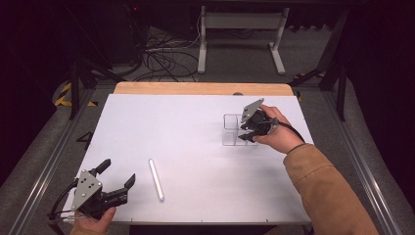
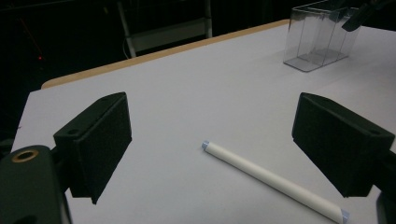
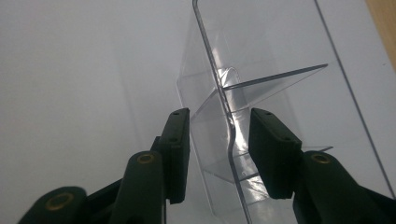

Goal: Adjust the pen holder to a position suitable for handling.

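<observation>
Your right gripper (image 3: 219, 154) sits at the table's (image 1: 195, 147) 2 o'clock, jaws straddling one wall of the clear plastic divided box (image 1: 234, 130), pads not yet pressing on it. Your left gripper (image 1: 117, 177) at 7 o'clock is wide apart w/ nothing inside. The white cylindrical tube (image 1: 156, 179) lies flat just beside it, toward 3 o'clock.

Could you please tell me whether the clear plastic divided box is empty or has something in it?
Empty: the clear plastic divided box shows only bare floor and partition walls through its sides. The white cylindrical stick lies apart on the table.
</observation>
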### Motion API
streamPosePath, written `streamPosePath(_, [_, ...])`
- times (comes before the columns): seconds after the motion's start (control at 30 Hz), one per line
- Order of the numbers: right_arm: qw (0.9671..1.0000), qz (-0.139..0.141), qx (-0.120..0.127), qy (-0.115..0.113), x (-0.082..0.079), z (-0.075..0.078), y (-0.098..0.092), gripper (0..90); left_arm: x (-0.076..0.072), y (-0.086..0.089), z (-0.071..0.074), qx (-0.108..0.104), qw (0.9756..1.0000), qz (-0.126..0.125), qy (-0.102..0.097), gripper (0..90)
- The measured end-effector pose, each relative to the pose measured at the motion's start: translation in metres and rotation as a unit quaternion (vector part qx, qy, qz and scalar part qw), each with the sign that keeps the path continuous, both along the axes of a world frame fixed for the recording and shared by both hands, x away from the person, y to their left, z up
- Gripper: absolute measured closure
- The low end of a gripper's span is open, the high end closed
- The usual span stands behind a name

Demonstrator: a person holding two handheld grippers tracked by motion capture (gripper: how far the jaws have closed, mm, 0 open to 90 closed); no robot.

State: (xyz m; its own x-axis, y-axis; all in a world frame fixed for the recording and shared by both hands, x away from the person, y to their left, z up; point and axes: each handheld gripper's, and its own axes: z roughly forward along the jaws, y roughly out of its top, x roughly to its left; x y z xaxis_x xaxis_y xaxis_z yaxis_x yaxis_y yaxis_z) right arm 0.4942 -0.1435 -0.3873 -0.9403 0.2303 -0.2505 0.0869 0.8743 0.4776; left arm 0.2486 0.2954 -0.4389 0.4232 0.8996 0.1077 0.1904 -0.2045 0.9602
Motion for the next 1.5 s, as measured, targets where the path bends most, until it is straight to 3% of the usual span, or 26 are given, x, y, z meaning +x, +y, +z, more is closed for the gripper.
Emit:
streamPosePath(0.17, [0.9998,0.003,-0.016,0.01,0.004,-0.006,0.004,64.9,0.0,0.0,0.0,-0.001,1.0,0.0,-0.001,12.6])
streamPosePath(0.23, [0.9996,0.008,-0.024,0.015,0.005,-0.007,0.005,73.2,0.0,0.0,0.0,-0.001,1.0,-0.001,0.0,12.6])
streamPosePath(0.53, [0.9988,0.029,-0.039,0.008,0.002,-0.003,0.007,82.7,0.001,-0.001,-0.001,0.002,1.0,-0.002,0.002,12.7])
streamPosePath(0.6, [0.9987,0.031,-0.038,0.015,0.002,-0.002,0.008,83.8,0.001,-0.001,-0.001,0.003,1.0,-0.002,0.002,12.7])
streamPosePath(0.63, [0.9984,0.026,-0.036,0.034,-0.001,-0.001,0.01,86.5,0.001,-0.001,-0.001,0.004,1.0,-0.003,0.002,12.7])
streamPosePath(0.8, [0.9979,0.042,-0.041,0.029,-0.005,0.004,0.014,88.3,0.001,-0.002,-0.001,0.003,1.0,-0.003,0.003,12.7])
streamPosePath(0.9, [0.9979,0.05,-0.028,0.031,-0.01,0.009,0.02,88.4,0.001,-0.002,-0.001,0.003,1.0,-0.003,0.003,12.7])
streamPosePath(1.17, [0.9955,0.083,-0.022,0.041,-0.019,0.016,0.061,88.0,0.002,-0.005,-0.002,0.009,0.9999,-0.007,0.003,12.8])
streamPosePath(1.5, [0.9919,0.112,-0.026,0.054,-0.031,0.012,0.106,88.1,0.002,-0.003,-0.002,0.004,0.9999,-0.008,0.005,12.8])
